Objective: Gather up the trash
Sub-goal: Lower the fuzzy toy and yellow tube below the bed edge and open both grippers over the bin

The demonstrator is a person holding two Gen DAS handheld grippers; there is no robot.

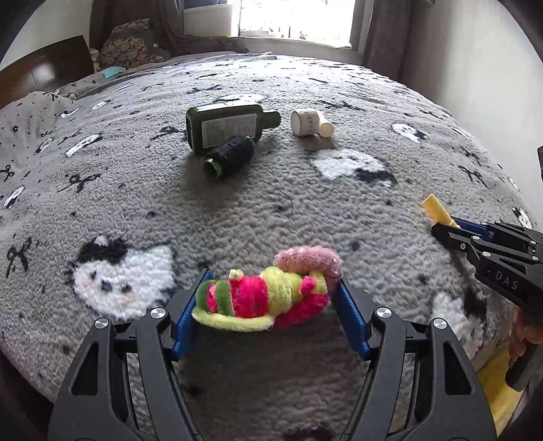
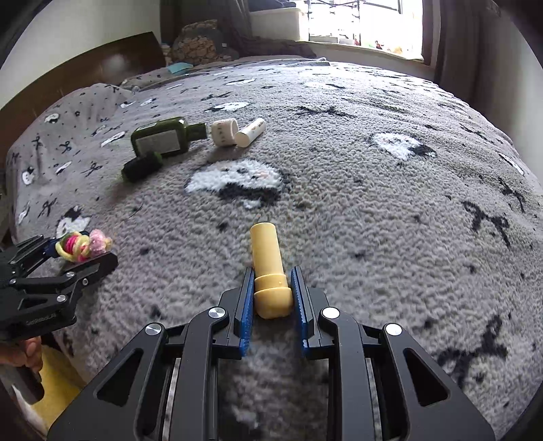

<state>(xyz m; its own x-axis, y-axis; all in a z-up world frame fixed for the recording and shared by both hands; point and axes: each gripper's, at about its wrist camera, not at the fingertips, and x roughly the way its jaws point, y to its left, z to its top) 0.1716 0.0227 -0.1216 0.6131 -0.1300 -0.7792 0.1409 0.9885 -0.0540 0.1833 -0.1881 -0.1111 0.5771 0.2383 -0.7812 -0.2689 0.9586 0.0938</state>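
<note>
My left gripper [image 1: 269, 286] is shut on a bundle of fuzzy pipe cleaners [image 1: 268, 291], pink, yellow and green, held crosswise between its blue pads just above the blanket. My right gripper [image 2: 273, 286] is shut on a yellow plastic tube [image 2: 268, 268] that sticks out forward past the pads. Each gripper shows in the other's view: the right gripper [image 1: 441, 224] with the yellow tube [image 1: 436, 210] at the right edge, the left gripper [image 2: 79, 252] with the pipe cleaner bundle [image 2: 83, 246] at the left edge. Farther out lie a green bottle [image 1: 225, 125], a black thread spool [image 1: 230, 156] and two white tubes [image 1: 310, 122].
Everything rests on a bed with a grey fleece blanket [image 1: 339, 203] printed with cats and bows. Pillows [image 1: 127, 47] and a dark headboard [image 1: 44, 68] stand at the far left, a bright window [image 1: 292, 20] behind. Something yellow [image 2: 57, 383] lies below the bed's near edge.
</note>
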